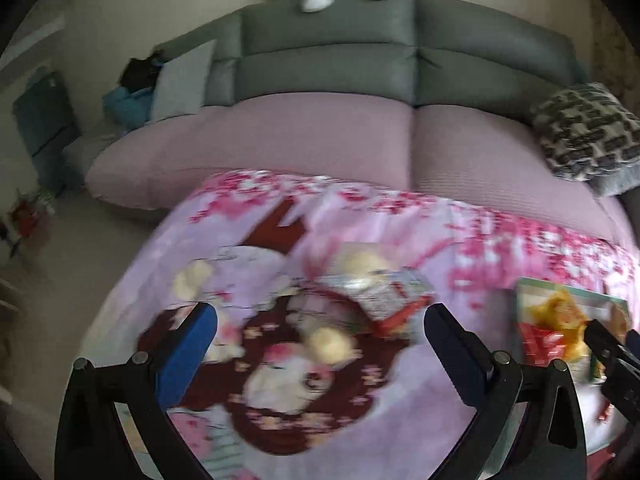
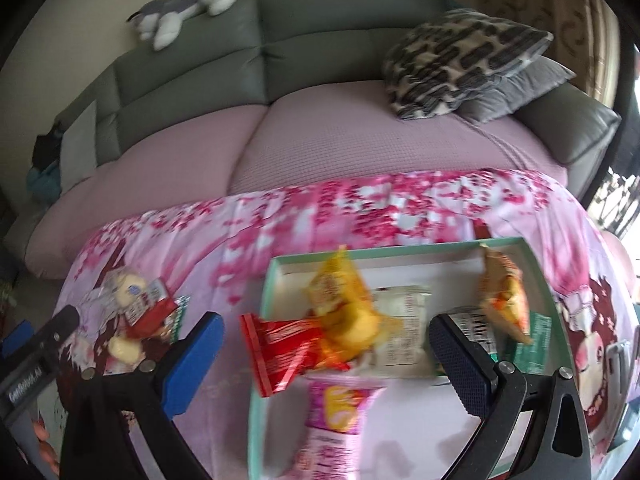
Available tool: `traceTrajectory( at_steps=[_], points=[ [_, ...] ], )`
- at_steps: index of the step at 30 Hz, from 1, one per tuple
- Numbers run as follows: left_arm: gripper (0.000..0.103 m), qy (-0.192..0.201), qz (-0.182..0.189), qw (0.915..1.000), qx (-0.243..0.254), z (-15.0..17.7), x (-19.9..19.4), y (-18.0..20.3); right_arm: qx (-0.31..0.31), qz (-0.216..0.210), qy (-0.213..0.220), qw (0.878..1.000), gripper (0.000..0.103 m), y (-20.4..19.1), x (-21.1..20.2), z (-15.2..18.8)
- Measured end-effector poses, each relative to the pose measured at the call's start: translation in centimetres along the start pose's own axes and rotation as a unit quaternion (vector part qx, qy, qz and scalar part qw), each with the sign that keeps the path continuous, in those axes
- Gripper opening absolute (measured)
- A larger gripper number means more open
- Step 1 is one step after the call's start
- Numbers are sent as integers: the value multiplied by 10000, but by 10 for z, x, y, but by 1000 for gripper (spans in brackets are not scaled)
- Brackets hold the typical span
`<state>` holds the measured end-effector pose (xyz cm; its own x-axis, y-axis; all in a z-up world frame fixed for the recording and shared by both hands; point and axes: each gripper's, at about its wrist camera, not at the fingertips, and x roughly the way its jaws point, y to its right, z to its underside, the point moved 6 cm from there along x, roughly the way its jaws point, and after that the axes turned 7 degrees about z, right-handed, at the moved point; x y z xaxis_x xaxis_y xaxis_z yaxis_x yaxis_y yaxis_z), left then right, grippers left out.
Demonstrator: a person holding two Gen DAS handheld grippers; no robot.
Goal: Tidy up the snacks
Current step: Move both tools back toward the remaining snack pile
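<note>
While both tools gape empty | left tool point(image 1: 320, 344) | right tool point(image 2: 326, 348) | tray point(image 2: 400, 249): red point(image 2: 284, 344), yellow point(image 2: 344, 304), pink point(image 2: 340, 404) packets

Only one legible mark: white lettering along the black body of the left tongs point(image 2: 38, 344), at the left edge of the right wrist view, apparently "GenRobot.AI", tilted and partly blurred. Printed panel and barcode on the white snack packet point(image 2: 404, 330) in the tray point(image 2: 400, 249), too small and smeared to read. Wrapper prints elsewhere blurred beyond reading in both views.
</note>
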<state>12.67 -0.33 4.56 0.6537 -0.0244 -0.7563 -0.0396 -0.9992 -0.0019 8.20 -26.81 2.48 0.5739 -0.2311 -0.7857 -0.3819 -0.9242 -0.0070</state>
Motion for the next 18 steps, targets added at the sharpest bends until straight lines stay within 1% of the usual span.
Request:
traceTrajectory(
  at_steps=[1,3,7,12,18],
  points=[
    [103,-26,-150,9999,-35,1,1,-13,-76,-53,-8,10000,103,-8,0,1],
    [103,-81,-338,9993,-129,3,4,-33,-210,-153,-28,9997,103,-24,0,5],
    [103,-126,-501,9977,-437,6,3,-68,-417,-309,-78,9986,103,-51,1,11],
    [103,-69,-577,9951,-806,10,-3,-105,-670,-490,-58,9965,103,-84,-3,17],
    [103,-70,-538,9925,-1092,15,-2,-132,-922,-743,-130,9929,103,-124,-3,29]
  ],
)
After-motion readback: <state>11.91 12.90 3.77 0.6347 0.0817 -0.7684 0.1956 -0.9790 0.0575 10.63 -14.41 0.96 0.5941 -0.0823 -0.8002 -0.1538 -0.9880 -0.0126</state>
